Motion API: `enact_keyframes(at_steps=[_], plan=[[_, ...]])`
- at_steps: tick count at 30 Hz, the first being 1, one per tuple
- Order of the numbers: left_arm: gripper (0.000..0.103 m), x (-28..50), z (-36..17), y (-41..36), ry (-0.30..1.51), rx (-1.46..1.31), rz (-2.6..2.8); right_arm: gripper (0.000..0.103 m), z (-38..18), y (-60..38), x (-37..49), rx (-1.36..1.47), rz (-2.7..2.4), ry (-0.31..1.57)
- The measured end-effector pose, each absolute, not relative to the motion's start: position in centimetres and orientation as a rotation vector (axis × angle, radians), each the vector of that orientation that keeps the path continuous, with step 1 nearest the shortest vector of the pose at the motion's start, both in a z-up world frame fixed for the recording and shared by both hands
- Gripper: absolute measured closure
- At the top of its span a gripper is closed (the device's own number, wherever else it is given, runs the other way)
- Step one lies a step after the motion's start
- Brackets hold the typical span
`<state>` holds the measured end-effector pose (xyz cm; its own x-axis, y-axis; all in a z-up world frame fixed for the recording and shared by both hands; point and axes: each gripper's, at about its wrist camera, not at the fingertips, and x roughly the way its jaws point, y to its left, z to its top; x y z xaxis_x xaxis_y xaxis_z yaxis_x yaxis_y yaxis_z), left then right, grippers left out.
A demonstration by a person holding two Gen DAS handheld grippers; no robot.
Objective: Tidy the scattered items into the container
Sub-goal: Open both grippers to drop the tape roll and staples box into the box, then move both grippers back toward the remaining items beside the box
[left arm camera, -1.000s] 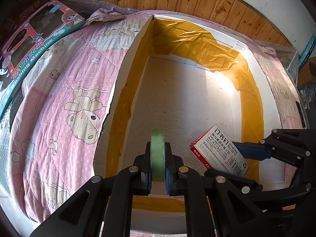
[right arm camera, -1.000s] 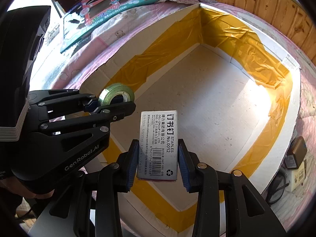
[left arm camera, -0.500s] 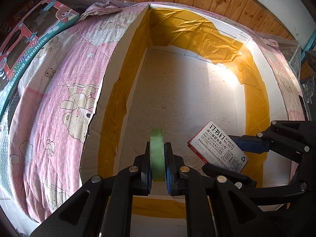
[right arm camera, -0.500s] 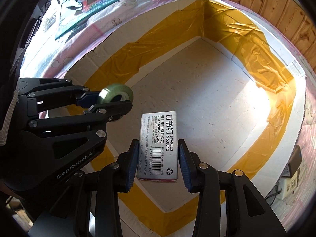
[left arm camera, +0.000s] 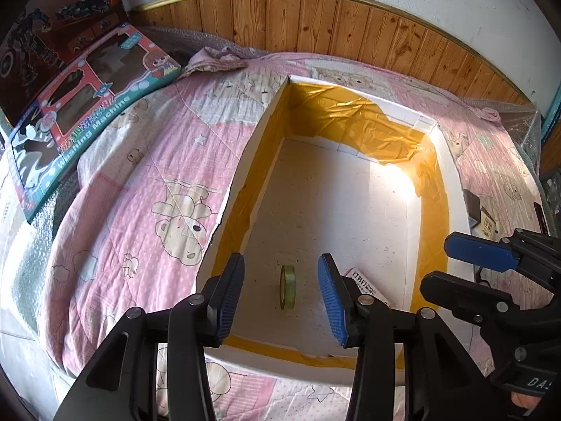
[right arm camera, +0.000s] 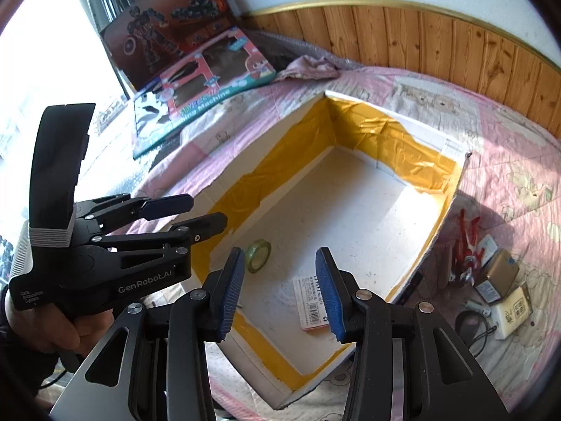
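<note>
A white foam box [left arm camera: 447, 179] [right arm camera: 443, 224] lined with yellow tape sits on a pink quilt. On its floor near the front stands a green tape roll [left arm camera: 287, 287] [right arm camera: 258, 250] on edge. A staples box [left arm camera: 364, 286] [right arm camera: 309, 304] lies flat to its right. My left gripper [left arm camera: 280, 298] [right arm camera: 186, 212] hangs open above the roll, holding nothing. My right gripper [right arm camera: 280, 289] [left arm camera: 452, 263] is open above the staples box, also holding nothing. Scattered items [right arm camera: 498, 280] lie on the quilt right of the box: red-handled pliers [right arm camera: 468, 238], small cartons and a charger.
Two toy boxes [left arm camera: 80, 105] [right arm camera: 196, 84] lean at the far left of the bed. Wood panelling [left arm camera: 350, 24] runs behind the bed. A crumpled cloth [left arm camera: 214, 63] lies at the quilt's far edge. A hand [right arm camera: 52, 322] holds the left gripper.
Both grippers have opened and drawn back upward. The tape roll and the staples box, held a moment ago, now rest on the box floor.
</note>
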<state>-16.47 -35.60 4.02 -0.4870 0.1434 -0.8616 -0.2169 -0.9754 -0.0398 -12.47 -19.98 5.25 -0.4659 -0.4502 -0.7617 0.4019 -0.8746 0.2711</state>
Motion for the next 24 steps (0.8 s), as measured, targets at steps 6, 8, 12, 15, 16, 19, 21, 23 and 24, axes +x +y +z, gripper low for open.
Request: enact_keyframes(at_steps=[6,8,12,15,16,19,21,23,24], plan=[[0.052,-13.0,7.8,-34.5,0.157,-1.349,2.646,0.058,8.4,-18.4,-9.2,1.031,-2.348,-0.084],[0.052,-11.9,8.9,-34.2,0.131,-1.325,2.661,0.058,8.8,-17.8,-8.2,0.989,-2.351,-0.081],[0.05,-9.8,10.8,-32.8,0.129,-1.254,2.685,0.058,9.0,-16.1,-6.0,0.93,-2.357,-0.102],[0.048,-8.4,12.1,-31.6,0.143,-1.201,2.695,0.058,9.3,-14.6,-4.6,0.886,-2.375,-0.129],[0.048,-8.0,12.4,-31.1,0.149,-1.187,2.695,0.058,9.3,-14.1,-4.2,0.873,-2.378,-0.139],[0.047,-7.0,13.0,-29.6,0.171,-1.16,2.683,0.058,8.8,-12.2,-3.2,0.852,-2.407,-0.177],[0.047,-6.3,13.2,-28.6,0.18,-1.152,2.671,0.058,8.0,-10.6,-2.7,0.868,-2.423,-0.225],[0.046,-5.9,13.0,-27.7,0.186,-1.153,2.65,0.058,7.0,-9.0,-2.4,0.894,-2.436,-0.279],[0.046,-5.7,12.8,-27.2,0.185,-1.158,2.64,0.058,6.4,-8.1,-2.4,0.912,-2.438,-0.31]])
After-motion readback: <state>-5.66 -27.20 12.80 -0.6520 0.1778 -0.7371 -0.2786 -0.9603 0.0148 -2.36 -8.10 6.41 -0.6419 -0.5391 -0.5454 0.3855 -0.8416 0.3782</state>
